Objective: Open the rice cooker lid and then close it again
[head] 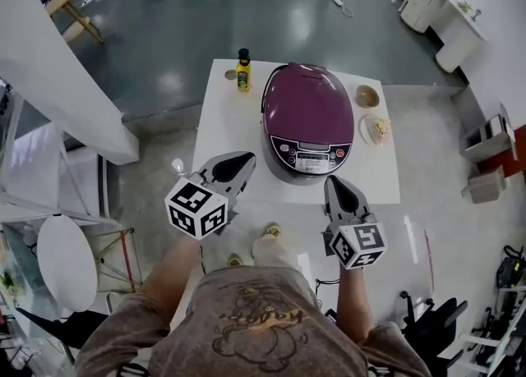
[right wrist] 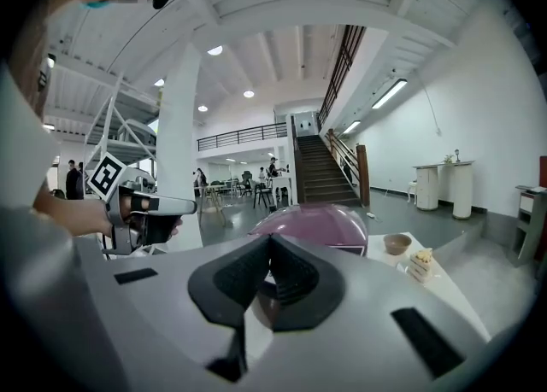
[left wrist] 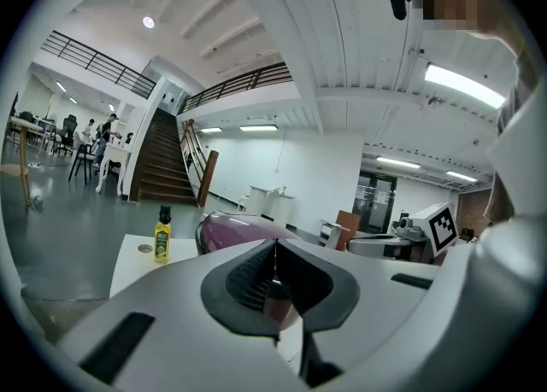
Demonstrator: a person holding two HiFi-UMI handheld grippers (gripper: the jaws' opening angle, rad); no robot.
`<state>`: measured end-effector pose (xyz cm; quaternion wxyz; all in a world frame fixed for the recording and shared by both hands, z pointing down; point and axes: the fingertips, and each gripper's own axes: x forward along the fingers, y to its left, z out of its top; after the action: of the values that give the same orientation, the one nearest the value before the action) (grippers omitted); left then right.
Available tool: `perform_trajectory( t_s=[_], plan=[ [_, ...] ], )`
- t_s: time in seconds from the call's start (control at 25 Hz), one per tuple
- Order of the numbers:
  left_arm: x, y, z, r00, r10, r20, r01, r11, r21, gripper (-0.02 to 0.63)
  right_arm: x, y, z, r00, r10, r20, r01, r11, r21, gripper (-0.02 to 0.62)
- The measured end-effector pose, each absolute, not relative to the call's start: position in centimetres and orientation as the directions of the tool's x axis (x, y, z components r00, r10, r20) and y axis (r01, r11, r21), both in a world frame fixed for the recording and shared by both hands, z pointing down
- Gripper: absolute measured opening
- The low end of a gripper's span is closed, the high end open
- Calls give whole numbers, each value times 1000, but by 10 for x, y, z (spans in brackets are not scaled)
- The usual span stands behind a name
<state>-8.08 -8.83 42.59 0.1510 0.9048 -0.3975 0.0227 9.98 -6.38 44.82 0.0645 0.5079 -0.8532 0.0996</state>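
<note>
A purple rice cooker with its lid down stands on the white table; its control panel faces me. It shows beyond the jaws in both gripper views, as the cooker's purple top and dome. My left gripper hangs over the table's front left part, jaws shut with nothing between them. The right gripper hovers just in front of the cooker's right front, jaws also shut and empty. Neither touches the cooker.
A yellow oil bottle and a small cap stand at the table's back left. A bowl and a plate with food sit right of the cooker. A white pillar stands left; chairs and boxes surround the table.
</note>
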Motion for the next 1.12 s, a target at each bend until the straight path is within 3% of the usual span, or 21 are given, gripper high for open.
perform_trajectory(
  t_s=[0.44, 1.12],
  plan=[
    [-91, -18, 421, 701, -702, 127, -708, -664, 240, 23, 89, 23, 438, -418, -889, 187, -908, 402, -119, 5],
    [-68, 18, 447, 660, -747, 80, -743, -633, 217, 23, 121, 54, 451, -417, -902, 108, -908, 407, -103, 3]
  ],
)
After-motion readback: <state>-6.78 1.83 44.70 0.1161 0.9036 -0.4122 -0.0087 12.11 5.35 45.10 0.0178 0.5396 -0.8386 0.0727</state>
